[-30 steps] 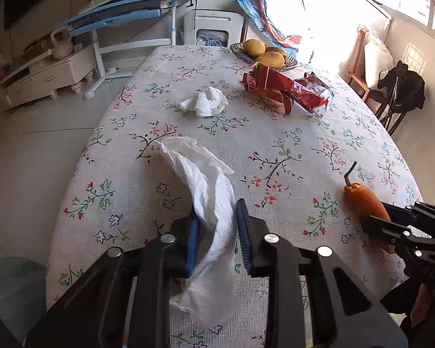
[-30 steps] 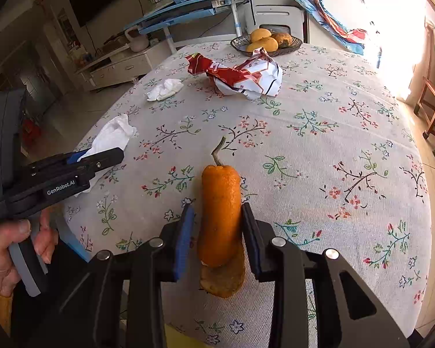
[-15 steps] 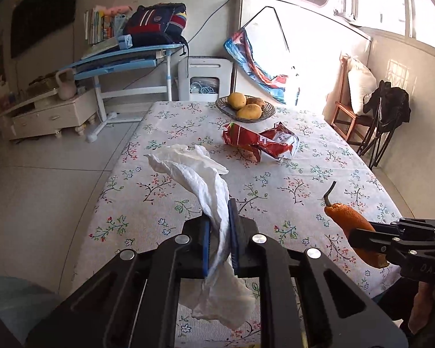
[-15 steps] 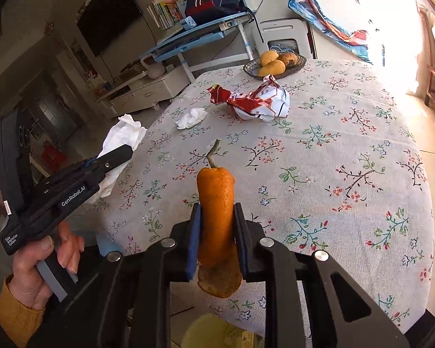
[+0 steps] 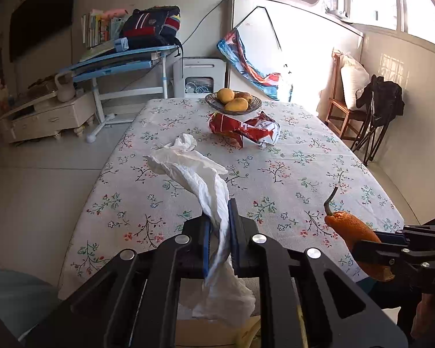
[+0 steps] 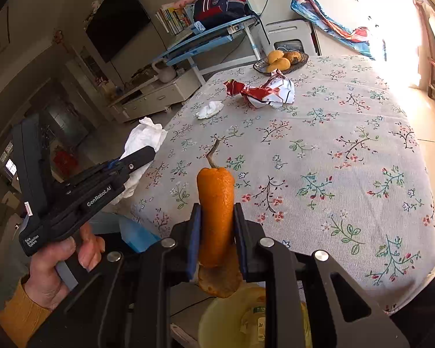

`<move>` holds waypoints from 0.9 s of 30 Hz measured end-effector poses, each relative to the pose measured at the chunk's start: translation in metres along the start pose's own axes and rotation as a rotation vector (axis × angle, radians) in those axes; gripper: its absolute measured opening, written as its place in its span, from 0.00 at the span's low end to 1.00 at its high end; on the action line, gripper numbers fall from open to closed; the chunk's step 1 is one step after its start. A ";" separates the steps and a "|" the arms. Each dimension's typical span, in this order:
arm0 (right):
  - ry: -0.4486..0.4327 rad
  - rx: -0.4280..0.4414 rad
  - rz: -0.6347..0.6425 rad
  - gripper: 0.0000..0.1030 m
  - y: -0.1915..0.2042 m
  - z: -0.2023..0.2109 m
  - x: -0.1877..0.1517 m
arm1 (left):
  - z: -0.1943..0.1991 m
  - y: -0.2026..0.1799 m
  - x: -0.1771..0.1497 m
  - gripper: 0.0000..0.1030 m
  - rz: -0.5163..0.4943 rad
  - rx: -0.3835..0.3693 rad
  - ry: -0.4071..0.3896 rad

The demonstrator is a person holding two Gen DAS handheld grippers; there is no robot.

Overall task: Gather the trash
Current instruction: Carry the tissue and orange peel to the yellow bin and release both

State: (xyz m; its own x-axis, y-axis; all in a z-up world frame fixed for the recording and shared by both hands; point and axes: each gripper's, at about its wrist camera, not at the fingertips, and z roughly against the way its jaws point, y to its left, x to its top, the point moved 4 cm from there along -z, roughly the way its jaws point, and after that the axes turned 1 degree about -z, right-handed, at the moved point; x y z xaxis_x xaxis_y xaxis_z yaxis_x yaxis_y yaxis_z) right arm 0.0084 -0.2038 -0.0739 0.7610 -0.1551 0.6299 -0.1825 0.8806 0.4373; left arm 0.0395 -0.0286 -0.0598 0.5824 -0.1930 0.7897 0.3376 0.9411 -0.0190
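My left gripper point(image 5: 219, 226) is shut on a white tissue point(image 5: 200, 179) and holds it in the air off the near edge of the floral table point(image 5: 275, 174); it also shows in the right wrist view point(image 6: 142, 156). My right gripper point(image 6: 216, 223) is shut on an orange peel point(image 6: 216, 203) with a stem, also lifted; the peel shows in the left wrist view point(image 5: 353, 232). A yellow bin point(image 6: 226, 319) lies just below the peel. A second crumpled tissue point(image 6: 209, 109) and a red-white snack wrapper point(image 6: 264, 92) lie on the table.
A bowl of fruit point(image 5: 233, 101) stands at the far end of the table. A blue desk point(image 5: 121, 63) and low cabinet point(image 5: 46, 116) stand at the back left, a wooden chair point(image 5: 345, 107) at the right.
Both grippers have lifted off the table and drawn back toward me, carrying the tissue and the peel. The yellow bin has come into view below the right gripper.
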 end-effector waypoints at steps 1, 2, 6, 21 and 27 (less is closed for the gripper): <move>0.007 0.001 0.000 0.22 0.001 0.001 -0.004 | 0.001 -0.002 -0.001 0.11 -0.004 0.000 0.000; 0.014 0.002 0.001 0.22 0.002 0.002 -0.008 | 0.002 -0.003 -0.003 0.11 -0.008 0.000 0.000; 0.040 0.003 0.006 0.22 0.005 0.006 -0.025 | 0.007 -0.009 -0.009 0.11 -0.016 -0.005 0.006; 0.194 -0.046 -0.007 0.24 0.007 0.005 -0.086 | 0.027 -0.028 -0.034 0.11 -0.040 -0.020 0.018; 0.213 -0.089 -0.008 0.42 0.005 0.005 -0.097 | 0.035 -0.041 -0.043 0.11 -0.054 -0.032 0.023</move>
State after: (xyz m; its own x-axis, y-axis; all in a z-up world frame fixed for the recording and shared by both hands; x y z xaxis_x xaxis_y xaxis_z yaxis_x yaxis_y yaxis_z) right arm -0.0695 -0.1867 -0.1294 0.8782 -0.0722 0.4728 -0.1278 0.9172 0.3774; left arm -0.0251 -0.0489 -0.0719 0.5796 -0.2496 0.7757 0.3918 0.9200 0.0033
